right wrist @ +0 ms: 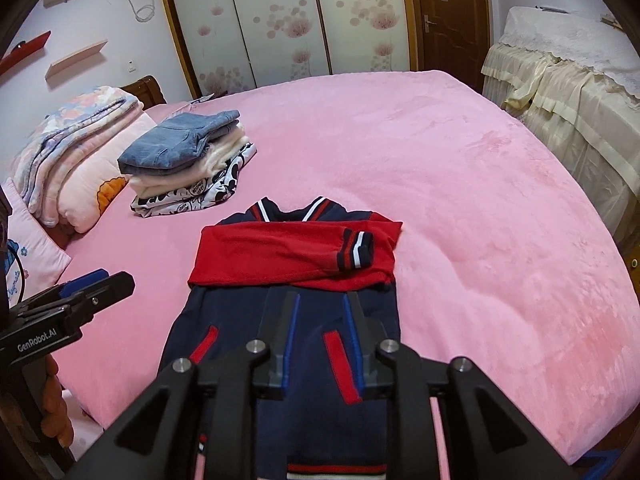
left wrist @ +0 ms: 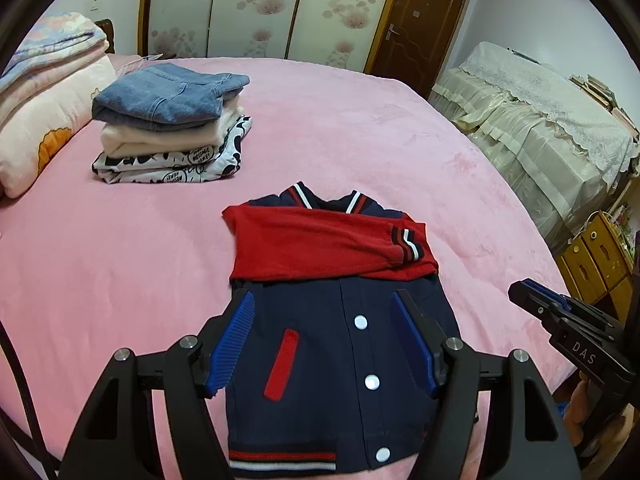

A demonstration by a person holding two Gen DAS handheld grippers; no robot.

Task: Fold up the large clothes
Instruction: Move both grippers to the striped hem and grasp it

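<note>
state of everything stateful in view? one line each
jacket: flat on bed, snapped shut, both sleeves folded across chest
stack: three folded garments, jeans on top
left tool: open, empty, above jacket
right tool: open, narrower gap, empty
door: closed

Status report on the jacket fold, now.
Left gripper open, right gripper open, both empty above jacket. Red sleeves folded across chest. Nothing in the way.

A pink bed (left wrist: 360,128) carries a navy-and-red jacket (left wrist: 332,352) at lower centre, a folded clothes stack (left wrist: 168,120) upper left, and apparently folded quilts (left wrist: 44,80) at the left edge.
</note>
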